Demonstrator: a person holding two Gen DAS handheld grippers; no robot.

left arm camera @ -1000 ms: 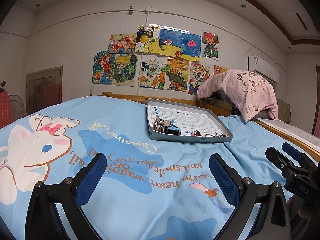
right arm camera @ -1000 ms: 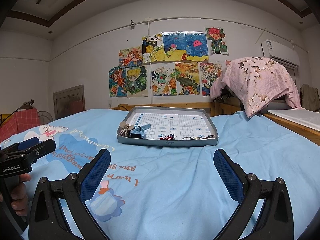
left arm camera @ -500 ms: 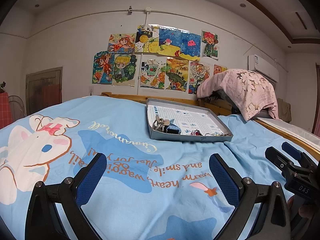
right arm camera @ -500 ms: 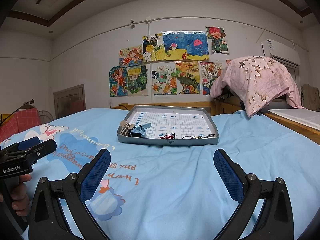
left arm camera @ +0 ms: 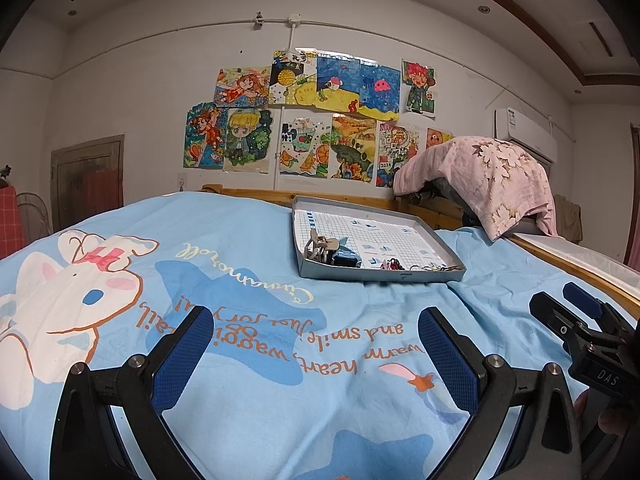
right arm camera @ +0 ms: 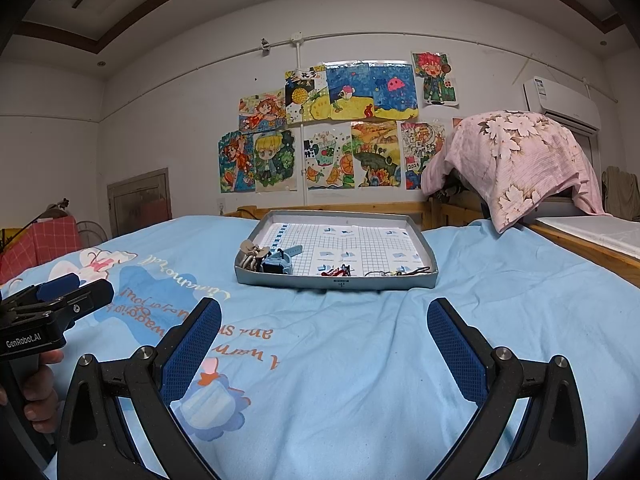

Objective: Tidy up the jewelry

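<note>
Under and beyond both pairs of fingers: one blue cartoon bedspread (right arm camera: 360,360), spread flat, probably serving as a soft work surface where nothing can roll away. Well ahead of the fingertips, past the gap between them: one shallow grey tray (right arm camera: 336,282) with a gridded, labelled floor, probably meant to give each piece its own square. Nearer than all that: two grippers, four blue-padded fingers in all. Left gripper (left arm camera: 316,352) and right gripper (right arm camera: 324,344) both held low over the cloth, fingers (left arm camera: 184,356) spread wide with nothing between them, aimed at the tray, likely a ready pose at a distance. Inside the tray, all crowded against the wall nearest the fingertips, with most of the grid beyond bare: one blue watch (right arm camera: 280,264) ahead of the right gripper's left finger, touching one beige claw clip (right arm camera: 250,254) in the corner; ahead of its right finger, thin chain (right arm camera: 404,271), too fine to tell whether one strand or two; ahead of the gap, one small red piece (right arm camera: 334,271). Fits either jewelry gathered into the tray as wanted, or a heap waiting to be laid out on the squares; cannot tell which.
</note>
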